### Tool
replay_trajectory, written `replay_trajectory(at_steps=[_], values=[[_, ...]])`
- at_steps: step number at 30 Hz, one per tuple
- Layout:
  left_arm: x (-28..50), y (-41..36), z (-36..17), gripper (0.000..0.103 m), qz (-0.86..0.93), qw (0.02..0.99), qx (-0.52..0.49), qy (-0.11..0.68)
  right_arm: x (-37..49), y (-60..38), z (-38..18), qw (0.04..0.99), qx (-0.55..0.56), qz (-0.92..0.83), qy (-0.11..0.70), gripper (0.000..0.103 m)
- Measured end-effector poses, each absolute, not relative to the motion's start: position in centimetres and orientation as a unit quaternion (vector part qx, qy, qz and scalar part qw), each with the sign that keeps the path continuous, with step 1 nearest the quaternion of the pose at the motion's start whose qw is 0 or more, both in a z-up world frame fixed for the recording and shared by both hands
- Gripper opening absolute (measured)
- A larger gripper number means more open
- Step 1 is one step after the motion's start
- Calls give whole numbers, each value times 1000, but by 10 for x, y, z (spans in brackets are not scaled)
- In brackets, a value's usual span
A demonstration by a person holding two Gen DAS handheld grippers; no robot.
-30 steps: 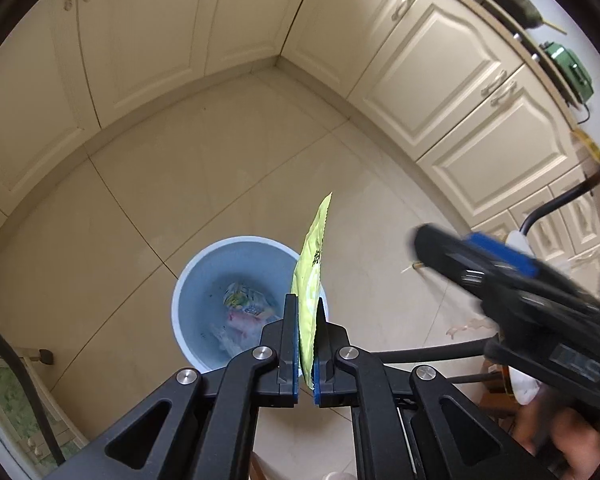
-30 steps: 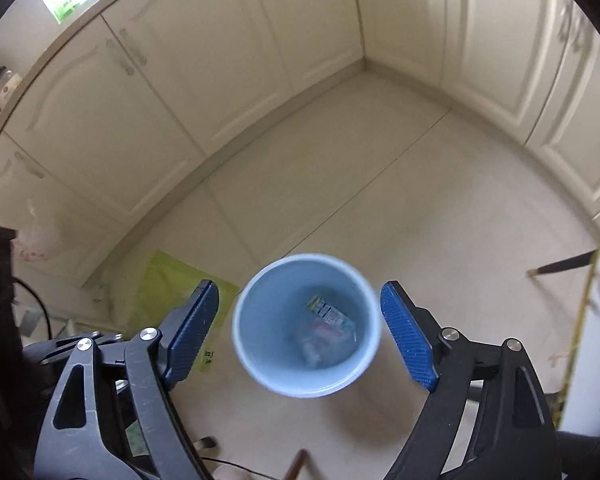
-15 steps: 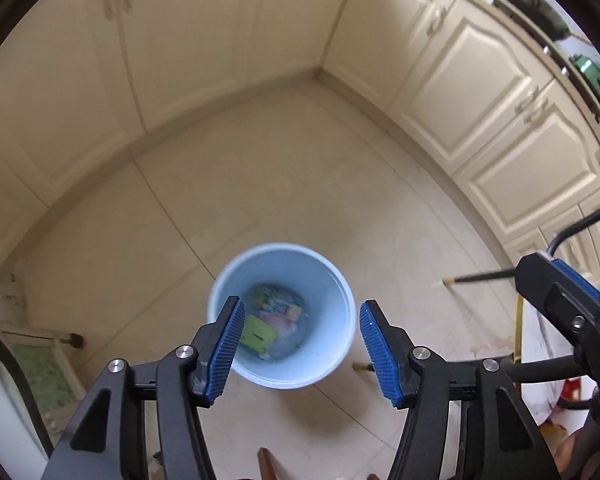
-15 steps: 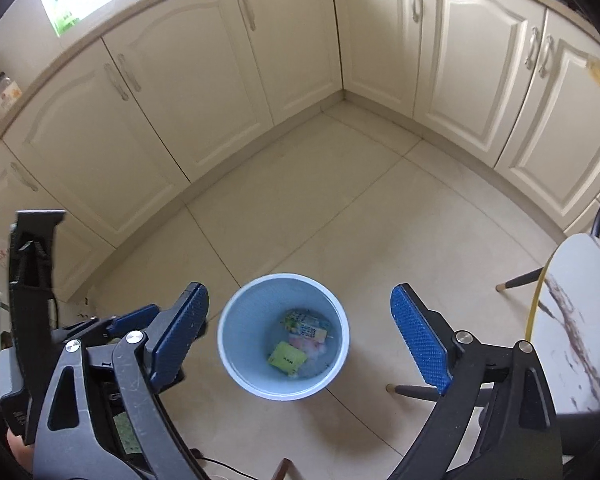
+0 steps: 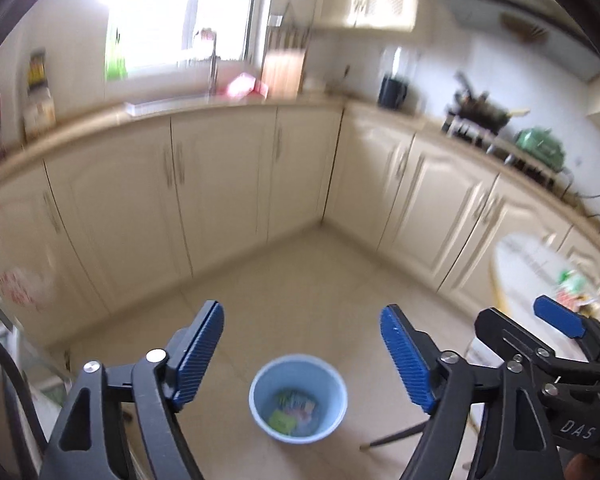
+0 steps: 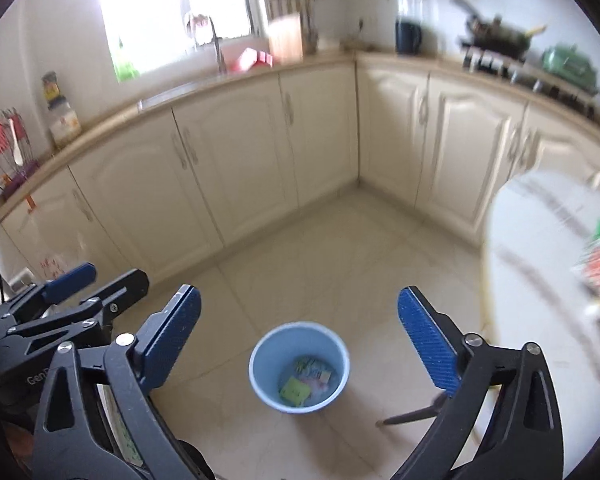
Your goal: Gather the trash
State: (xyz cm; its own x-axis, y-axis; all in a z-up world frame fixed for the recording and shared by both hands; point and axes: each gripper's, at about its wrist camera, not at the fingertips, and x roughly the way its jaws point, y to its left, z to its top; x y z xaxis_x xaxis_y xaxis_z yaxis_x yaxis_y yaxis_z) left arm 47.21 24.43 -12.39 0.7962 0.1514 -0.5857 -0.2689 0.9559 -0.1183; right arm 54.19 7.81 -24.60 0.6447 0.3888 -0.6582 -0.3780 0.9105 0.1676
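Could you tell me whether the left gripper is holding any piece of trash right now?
No, the left gripper is wide open with nothing between its blue pads, and the yellow-green wrapper lies inside the blue bin.

Left tool (image 5: 302, 354) and right tool (image 6: 299, 340): matt black plastic-looking arms, ribbed blue pads, bare metal screw heads catching light. Bin (image 6: 299, 367) is looking like smooth pale-blue plastic; wrappers (image 6: 306, 380) inside are showing glossy printed film. Floor (image 6: 324, 264) is reading as glossy cream tile, grout lines visible. Cabinet doors (image 6: 236, 160) are showing a smooth cream painted finish with metal handles. Table top (image 6: 540, 280) at right is looking like polished white marble-pattern; blur is hiding finer texture.
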Motion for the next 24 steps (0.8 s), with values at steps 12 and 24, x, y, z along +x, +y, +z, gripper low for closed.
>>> replay_trajectory(at_steps=[12, 24], values=[[363, 75, -34, 97, 75, 990, -22, 118, 387, -23, -82, 974, -15, 114, 193, 103], [225, 26, -68, 102, 35, 999, -3, 18, 276, -94, -9, 994, -4, 35, 105, 103]])
